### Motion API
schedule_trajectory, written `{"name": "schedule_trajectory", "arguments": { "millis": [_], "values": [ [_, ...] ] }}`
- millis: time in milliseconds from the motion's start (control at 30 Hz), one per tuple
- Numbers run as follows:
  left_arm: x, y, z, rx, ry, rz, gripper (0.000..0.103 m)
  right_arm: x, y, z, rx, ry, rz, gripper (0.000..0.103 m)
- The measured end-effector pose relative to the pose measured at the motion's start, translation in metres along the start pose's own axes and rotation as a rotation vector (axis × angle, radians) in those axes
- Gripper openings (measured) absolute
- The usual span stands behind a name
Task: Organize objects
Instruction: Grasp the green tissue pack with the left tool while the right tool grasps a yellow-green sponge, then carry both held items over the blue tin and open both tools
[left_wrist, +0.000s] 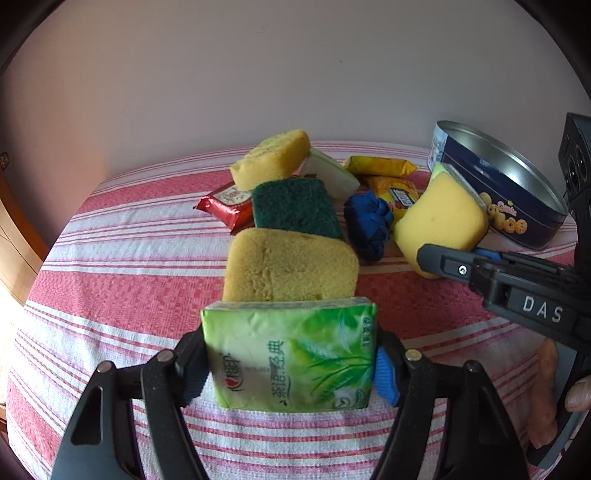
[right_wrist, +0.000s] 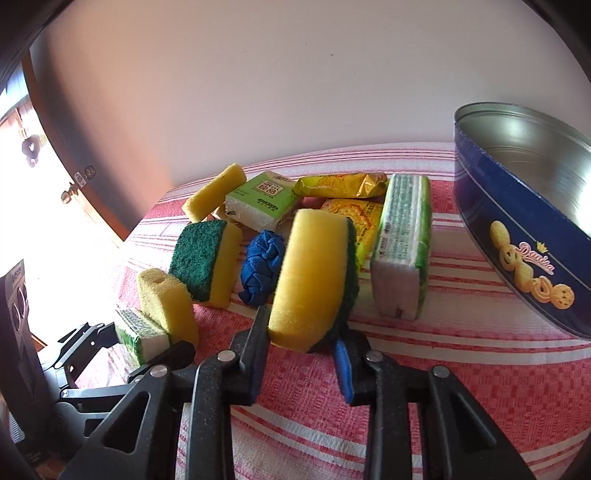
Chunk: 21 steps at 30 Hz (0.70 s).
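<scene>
Between left tool pads sits a glossy tissue pack.

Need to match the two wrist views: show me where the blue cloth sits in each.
Left wrist: blue cloth right of centre, between the green scrub pad and the right gripper's yellow sponge.
Right wrist: blue cloth mid-frame, just left of that held sponge.
Shared landmark: blue biscuit tin, far right in both.

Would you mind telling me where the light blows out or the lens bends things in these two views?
Right wrist view: daylight at the left edge is overexposed to white, and the blue cookie tin bows strongly. Left wrist view: even, soft light; the striped tablecloth curves with the fisheye, and the corners go dark.
</scene>
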<state>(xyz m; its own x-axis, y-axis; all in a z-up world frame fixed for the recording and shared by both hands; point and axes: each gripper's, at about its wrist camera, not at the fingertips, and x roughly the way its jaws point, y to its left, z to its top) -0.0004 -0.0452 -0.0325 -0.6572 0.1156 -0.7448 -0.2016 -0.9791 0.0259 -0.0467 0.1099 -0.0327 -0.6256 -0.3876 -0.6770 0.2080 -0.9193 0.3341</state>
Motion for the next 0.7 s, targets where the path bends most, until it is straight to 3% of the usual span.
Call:
{"name": "schedule_trajectory", "arguments": {
  "millis": [200,433,700],
  "values": [
    [-0.013,0.011,-0.004,-0.027,-0.062,-0.029,0.072,-0.027,0.010,-0.001,-0.052,-0.070,0.072,0.031],
    [-0.044,0.026,-0.016,-0.149,-0.167,0.021,0.072,-0.063,0.015,0.001,-0.113,-0.186,0.057,0.031],
    [-0.074,0.030,-0.003,-0.214,-0.246,0.031,0.072,-0.098,0.005,0.012,-0.095,-0.283,0.056,0.031]
  ]
}}
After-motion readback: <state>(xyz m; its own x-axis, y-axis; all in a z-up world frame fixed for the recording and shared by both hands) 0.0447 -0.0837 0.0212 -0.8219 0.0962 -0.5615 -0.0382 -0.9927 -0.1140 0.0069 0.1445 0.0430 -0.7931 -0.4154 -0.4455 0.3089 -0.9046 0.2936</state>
